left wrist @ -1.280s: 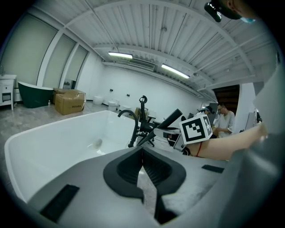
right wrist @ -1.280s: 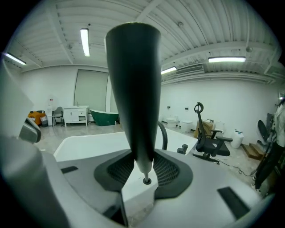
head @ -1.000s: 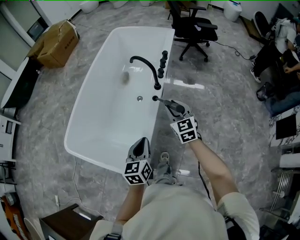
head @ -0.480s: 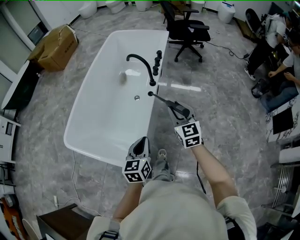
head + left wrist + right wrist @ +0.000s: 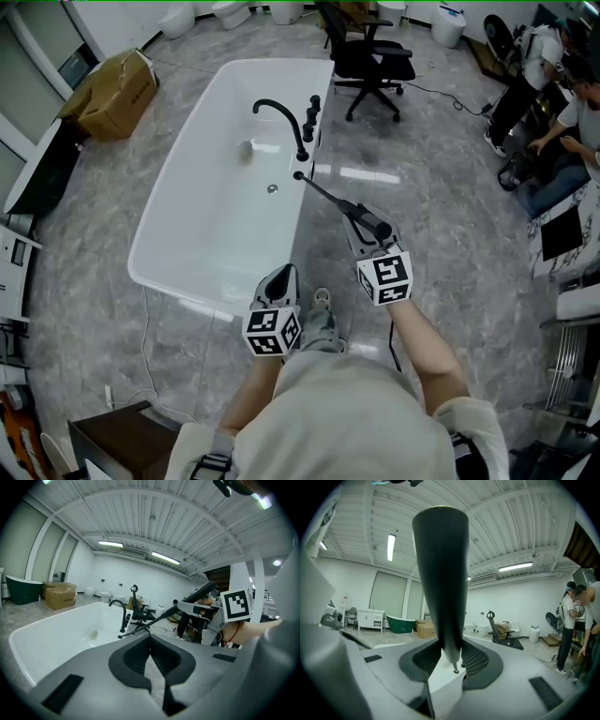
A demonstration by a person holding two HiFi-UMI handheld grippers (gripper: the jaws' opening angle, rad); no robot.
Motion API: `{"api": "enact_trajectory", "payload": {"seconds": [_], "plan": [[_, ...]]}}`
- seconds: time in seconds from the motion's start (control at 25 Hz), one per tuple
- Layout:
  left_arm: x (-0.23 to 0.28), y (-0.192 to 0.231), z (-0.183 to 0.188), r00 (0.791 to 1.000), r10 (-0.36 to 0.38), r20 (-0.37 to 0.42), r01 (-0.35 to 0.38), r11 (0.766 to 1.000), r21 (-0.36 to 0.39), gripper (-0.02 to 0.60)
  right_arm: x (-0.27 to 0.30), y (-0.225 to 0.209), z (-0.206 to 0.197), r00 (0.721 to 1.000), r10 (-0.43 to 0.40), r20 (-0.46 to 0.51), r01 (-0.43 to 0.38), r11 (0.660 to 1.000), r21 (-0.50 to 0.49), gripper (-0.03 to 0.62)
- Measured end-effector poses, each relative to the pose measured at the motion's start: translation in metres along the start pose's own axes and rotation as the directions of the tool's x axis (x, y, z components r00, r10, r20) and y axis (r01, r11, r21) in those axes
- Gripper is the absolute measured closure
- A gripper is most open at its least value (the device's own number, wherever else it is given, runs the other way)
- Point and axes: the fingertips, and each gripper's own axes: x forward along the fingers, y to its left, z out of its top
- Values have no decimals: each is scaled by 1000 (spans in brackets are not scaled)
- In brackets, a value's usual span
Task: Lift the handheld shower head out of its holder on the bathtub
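The black handheld shower head (image 5: pixel 367 221) is off the white bathtub (image 5: pixel 176 161), and my right gripper (image 5: pixel 366 228) is shut on its handle. Its thin black hose (image 5: pixel 323 194) runs taut back to the holder (image 5: pixel 298 175) on the tub's right rim, beside the black arched faucet (image 5: pixel 281 117). In the right gripper view the dark handle (image 5: pixel 441 573) stands up between the pads. My left gripper (image 5: pixel 281 277) is shut and empty, hanging near the tub's near corner. The left gripper view shows the shower head (image 5: pixel 200 592) and hose (image 5: pixel 147 625) ahead, above its shut jaws.
A black office chair (image 5: pixel 370 52) stands beyond the tub's far right corner. A cardboard box (image 5: pixel 112 89) lies at the far left. People sit at the right edge (image 5: pixel 562 103). A dark cabinet (image 5: pixel 122 436) is at the bottom left. Grey marble floor surrounds the tub.
My right gripper has drawn back from the tub rim and risen with the shower head, pulling the hose out longer. The left gripper has shifted slightly along with the person.
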Motion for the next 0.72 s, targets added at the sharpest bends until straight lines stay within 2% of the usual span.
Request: {"api": "enact_trajectory", "payload": {"seconds": [0.32, 0.72], "plan": [[-24, -14, -8, 1000, -14, 9, 14, 1000, 18, 560, -58, 12, 17, 997, -36, 64, 35, 999, 21, 450], [-46, -33, -17, 999, -26, 22, 25, 999, 26, 560, -122, 20, 25, 992, -75, 99, 71, 997, 35, 450]]}}
